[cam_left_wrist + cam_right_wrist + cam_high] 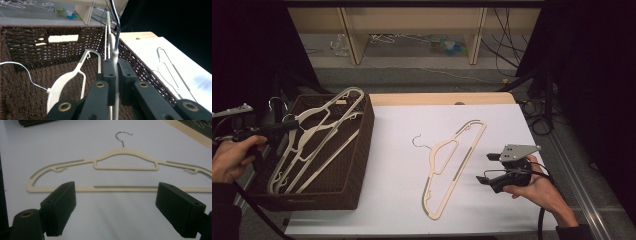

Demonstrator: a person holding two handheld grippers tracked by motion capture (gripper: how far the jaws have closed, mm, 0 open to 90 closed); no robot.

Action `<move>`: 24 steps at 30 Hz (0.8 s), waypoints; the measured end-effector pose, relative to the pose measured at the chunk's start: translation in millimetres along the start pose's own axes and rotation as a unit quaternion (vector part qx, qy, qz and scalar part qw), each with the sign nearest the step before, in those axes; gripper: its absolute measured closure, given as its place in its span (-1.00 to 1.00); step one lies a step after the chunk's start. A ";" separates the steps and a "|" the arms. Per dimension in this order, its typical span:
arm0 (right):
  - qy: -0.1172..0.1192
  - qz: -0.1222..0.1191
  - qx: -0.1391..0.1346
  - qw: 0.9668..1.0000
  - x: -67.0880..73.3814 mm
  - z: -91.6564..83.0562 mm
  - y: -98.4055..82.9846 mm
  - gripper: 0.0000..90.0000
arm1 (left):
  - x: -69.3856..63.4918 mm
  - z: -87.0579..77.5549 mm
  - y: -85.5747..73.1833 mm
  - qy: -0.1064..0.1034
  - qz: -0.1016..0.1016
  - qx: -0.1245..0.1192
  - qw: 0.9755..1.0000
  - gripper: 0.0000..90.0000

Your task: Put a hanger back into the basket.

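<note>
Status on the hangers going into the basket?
Done: one hanger lies in the basket. In hand: the left gripper is shut on a second hanger over the basket. Left: the third hanger lies on the table, in front of the right gripper, whose jaws stand open.

The high view looks forward and down over the whole table (402,210) from the person's side. The left gripper view peers close into the wicker basket (25,45). The right gripper view faces the hanger (117,167) on the table from nearby; the high view shares both.
</note>
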State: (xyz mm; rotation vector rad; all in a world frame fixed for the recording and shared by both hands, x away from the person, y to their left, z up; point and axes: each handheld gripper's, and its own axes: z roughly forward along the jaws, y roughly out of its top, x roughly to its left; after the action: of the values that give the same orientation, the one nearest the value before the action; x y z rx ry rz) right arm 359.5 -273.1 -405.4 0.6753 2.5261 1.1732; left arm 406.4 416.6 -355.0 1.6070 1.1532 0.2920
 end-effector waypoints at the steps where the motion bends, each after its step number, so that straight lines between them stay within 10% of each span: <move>1: 0.000 -0.001 0.000 1.000 -0.1 0.0 0.0 -0.62 | 0.0 0.0 0.0 0.000 0.000 0.000 1.000 0.90; 17: 0.000 0.001 0.003 1.000 0.3 -0.6 -0.9 -0.61 | 10.8 22.4 -16.1 0.011 -0.027 0.045 0.999 0.86; 24: 0.001 -0.001 0.005 1.000 0.5 0.4 -1.5 -0.61 | 13.1 30.4 -17.6 0.059 -0.036 0.068 0.995 0.84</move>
State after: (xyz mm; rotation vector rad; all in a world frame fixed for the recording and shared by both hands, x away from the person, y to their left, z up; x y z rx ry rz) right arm 358.8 -273.5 -406.8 0.6744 2.5353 1.1635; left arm 424.7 407.4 -386.3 1.6811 1.3422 0.2689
